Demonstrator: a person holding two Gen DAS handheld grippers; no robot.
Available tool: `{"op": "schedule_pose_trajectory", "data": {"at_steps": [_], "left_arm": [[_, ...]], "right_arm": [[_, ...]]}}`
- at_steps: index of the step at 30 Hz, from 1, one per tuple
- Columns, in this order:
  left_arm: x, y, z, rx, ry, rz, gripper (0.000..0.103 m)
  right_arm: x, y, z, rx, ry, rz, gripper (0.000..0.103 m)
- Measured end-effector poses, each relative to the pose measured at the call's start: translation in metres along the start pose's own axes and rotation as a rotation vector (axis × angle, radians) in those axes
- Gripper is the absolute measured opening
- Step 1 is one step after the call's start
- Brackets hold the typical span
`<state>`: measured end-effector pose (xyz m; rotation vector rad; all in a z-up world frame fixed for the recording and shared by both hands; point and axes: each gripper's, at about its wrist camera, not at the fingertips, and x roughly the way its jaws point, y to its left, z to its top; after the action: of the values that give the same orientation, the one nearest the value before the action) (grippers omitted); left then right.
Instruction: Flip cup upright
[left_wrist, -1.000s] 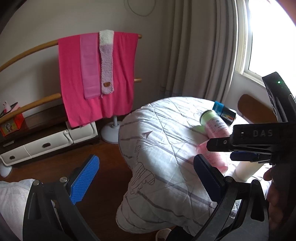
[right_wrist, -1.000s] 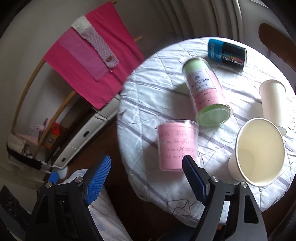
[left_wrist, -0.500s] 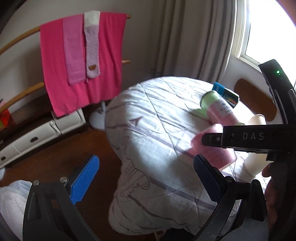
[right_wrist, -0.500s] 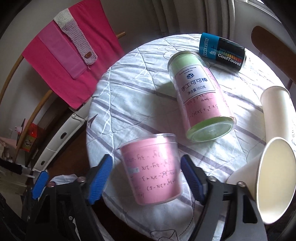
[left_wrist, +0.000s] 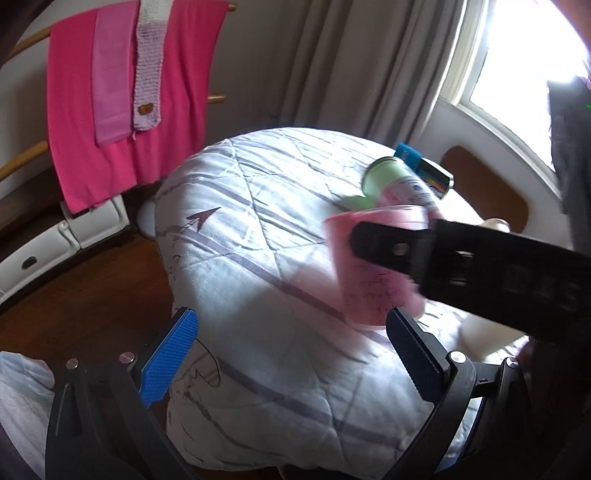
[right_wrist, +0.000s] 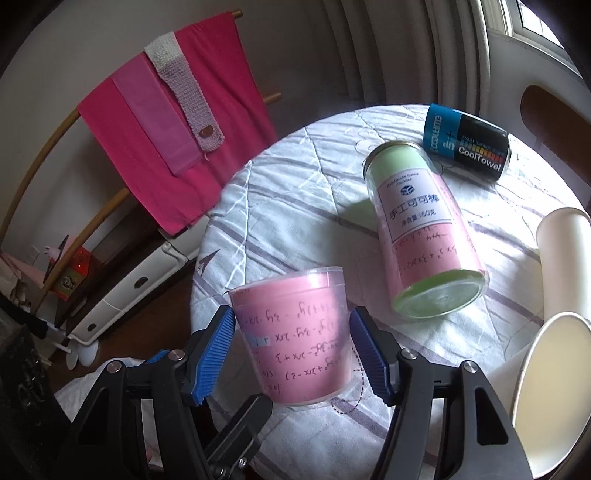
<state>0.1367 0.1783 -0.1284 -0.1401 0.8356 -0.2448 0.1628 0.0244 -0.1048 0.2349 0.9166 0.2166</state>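
You're over the round table in its white quilted cloth with grey stripes (right_wrist: 280, 206). Lying on it: a tall clear canister with pink and green paper lining (right_wrist: 424, 229), and a blue-and-black CoolTowel can (right_wrist: 467, 147) just beyond. Your right gripper (right_wrist: 291, 332) brackets the clear plastic cup lined with pink paper (right_wrist: 295, 332), wide rim up, pads at both sides — gripping or just touching, can't tell. Your left gripper (left_wrist: 291, 354) hangs released.

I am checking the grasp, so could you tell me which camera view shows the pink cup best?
The right wrist view: the pink cup sits sharp and unobstructed between the right gripper fingers, handwriting legible. In the left wrist view the cup is motion-blurred and partly covered by the right gripper's black body.
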Motion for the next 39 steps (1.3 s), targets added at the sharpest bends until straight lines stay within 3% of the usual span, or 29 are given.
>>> {"op": "schedule_pose_trajectory", "data": {"at_steps": [10, 18, 21, 23, 31, 35, 39], "left_arm": [[0.021, 0.003, -0.001, -0.017, 0.035, 0.075, 0.103], [0.012, 0.006, -0.015, 0.017, 0.039, 0.126, 0.103], [0.001, 0.006, -0.017, 0.032, 0.01, 0.124, 0.103], [-0.009, 0.003, -0.017, 0.051, -0.013, 0.128, 0.103], [-0.068, -0.029, -0.015, 0.128, -0.108, 0.178, 0.103], [-0.096, -0.052, -0.014, 0.129, -0.153, 0.214, 0.103], [-0.119, -0.074, -0.015, 0.105, -0.193, 0.203, 0.103]], "right_arm": [[-0.006, -0.005, -0.01, -0.028, -0.06, 0.005, 0.065], [-0.011, 0.0, -0.033, -0.075, -0.089, -0.017, 0.065], [-0.017, 0.004, -0.038, -0.094, -0.106, -0.034, 0.07], [-0.026, 0.006, -0.041, -0.105, -0.13, -0.058, 0.08], [-0.073, 0.008, -0.048, -0.119, -0.181, -0.043, 0.08], [-0.11, 0.003, -0.048, -0.138, -0.22, -0.022, 0.081], [-0.155, -0.014, -0.049, -0.154, -0.265, -0.028, 0.082]]}}
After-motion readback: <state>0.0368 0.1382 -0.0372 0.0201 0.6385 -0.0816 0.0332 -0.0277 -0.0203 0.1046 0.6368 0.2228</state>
